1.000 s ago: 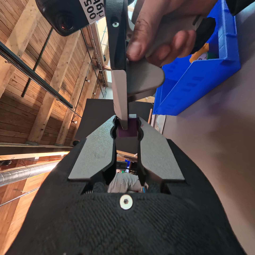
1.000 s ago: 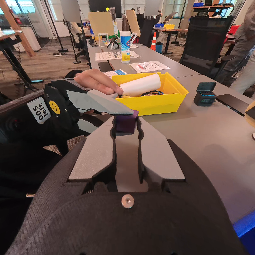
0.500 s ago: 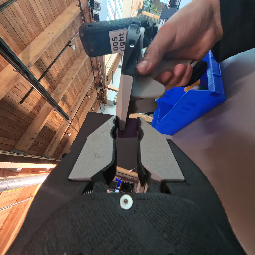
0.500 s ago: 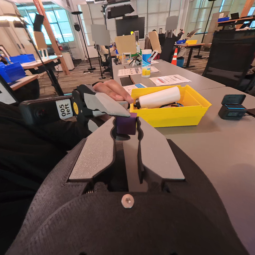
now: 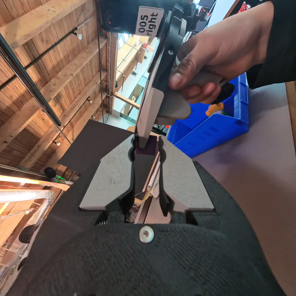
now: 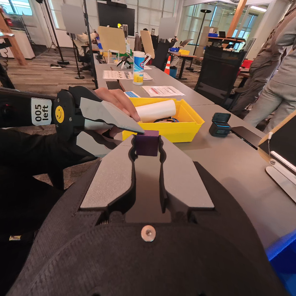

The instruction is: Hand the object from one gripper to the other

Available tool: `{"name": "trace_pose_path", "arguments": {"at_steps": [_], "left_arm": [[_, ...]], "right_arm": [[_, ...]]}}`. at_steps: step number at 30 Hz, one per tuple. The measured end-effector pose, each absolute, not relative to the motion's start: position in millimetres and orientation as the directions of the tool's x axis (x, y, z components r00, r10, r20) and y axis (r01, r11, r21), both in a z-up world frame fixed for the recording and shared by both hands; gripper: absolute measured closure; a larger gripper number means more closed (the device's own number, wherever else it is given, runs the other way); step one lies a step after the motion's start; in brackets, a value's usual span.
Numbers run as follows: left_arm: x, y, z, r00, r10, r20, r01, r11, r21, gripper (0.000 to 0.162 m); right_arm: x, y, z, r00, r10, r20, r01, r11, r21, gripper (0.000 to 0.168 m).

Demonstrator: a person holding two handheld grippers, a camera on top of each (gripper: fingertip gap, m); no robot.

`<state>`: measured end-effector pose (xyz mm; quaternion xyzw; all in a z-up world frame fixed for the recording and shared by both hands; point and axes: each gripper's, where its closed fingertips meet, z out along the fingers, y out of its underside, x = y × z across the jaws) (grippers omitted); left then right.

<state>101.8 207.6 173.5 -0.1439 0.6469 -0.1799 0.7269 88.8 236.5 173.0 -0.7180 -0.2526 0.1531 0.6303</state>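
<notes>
Two grippers meet at one small purple cube (image 6: 147, 145), which is held in the air above the grey table (image 6: 224, 160). In the right wrist view, going from left to right, the left gripper (image 6: 141, 133) comes in from the left side, held by a hand (image 6: 117, 99) in a black sleeve; its upper finger (image 6: 112, 115) lies with the tip on the top left edge of the cube, and its lower finger passes below, where its tip is hidden. Next comes the right gripper (image 6: 147, 144), whose two jaws press on the left and right faces of the cube, so it is clamped on it. Behind the cube stands a yellow bin (image 6: 169, 131) with a white roll (image 6: 156, 109) inside, and further right a small dark case (image 6: 220, 126) sits on the table. In the left wrist view, the left gripper (image 5: 146, 146) has the cube (image 5: 148, 149) between its jaw tips; the left jaw touches it, but a thin gap shows on the right side, so I cannot tell if this grip is firm. The right gripper (image 5: 142, 143) comes down from above, one finger crossing the cube's face, and a hand (image 5: 221, 54) holds its handle. To the right a blue bin (image 5: 213, 133) stands on the table.
</notes>
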Motion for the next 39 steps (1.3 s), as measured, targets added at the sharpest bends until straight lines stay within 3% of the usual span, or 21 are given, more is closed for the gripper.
{"name": "trace_pose_path", "arguments": {"at_steps": [2,4,7,10,13,18,22,29,34,36,37,39], "left_arm": [[100,211,175,0.101,-0.453,-0.886,0.062,0.892,-0.449,0.137],[98,214,175,0.081,-0.465,-0.882,0.049,0.885,-0.462,0.148],[96,218,179,0.049,-0.596,-0.802,0.053,0.803,-0.593,0.152],[100,216,160,-0.144,-0.805,-0.575,-0.033,0.585,-0.811,0.132],[102,214,139,-0.280,-0.885,-0.371,-0.127,0.417,-0.900,0.107],[106,218,153,-0.297,-0.933,-0.205,-0.078,0.237,-0.968,0.110],[105,217,164,-0.363,-0.932,-0.009,-0.061,0.033,-0.998,0.107],[118,214,152,-0.358,-0.933,0.015,-0.089,0.018,-0.996,0.106],[125,218,155,-0.336,-0.940,0.048,-0.058,-0.030,-0.998,0.111],[126,217,158,-0.334,-0.942,0.025,-0.025,-0.017,-1.000,0.118],[125,214,157,-0.352,-0.936,0.004,-0.022,0.004,-1.000,0.132],[128,218,151,-0.322,-0.945,-0.050,-0.052,0.071,-0.996,0.132]], "right_arm": [[95,236,178,0.839,0.534,0.104,0.159,-0.059,-0.985,0.144],[102,235,183,0.853,0.506,0.124,0.165,-0.036,-0.986,0.144],[113,233,191,0.869,0.468,0.160,0.177,0.008,-0.984,0.144],[121,230,195,0.875,0.423,0.237,0.240,0.047,-0.970,0.144],[116,224,189,0.801,0.417,0.429,0.421,0.117,-0.899,0.144],[129,226,180,0.640,0.221,0.736,0.728,0.132,-0.673,0.144],[121,228,175,0.467,0.125,0.876,0.863,0.150,-0.482,0.144],[118,235,164,0.215,0.026,0.976,0.973,0.074,-0.217,0.143],[104,234,159,0.126,0.016,0.992,0.987,0.093,-0.127,0.143],[95,234,154,0.125,0.039,0.991,0.985,0.119,-0.129,0.143],[95,235,153,0.119,0.039,0.992,0.987,0.108,-0.122,0.143],[98,238,149,0.117,0.048,0.992,0.990,0.080,-0.120,0.143]]}}
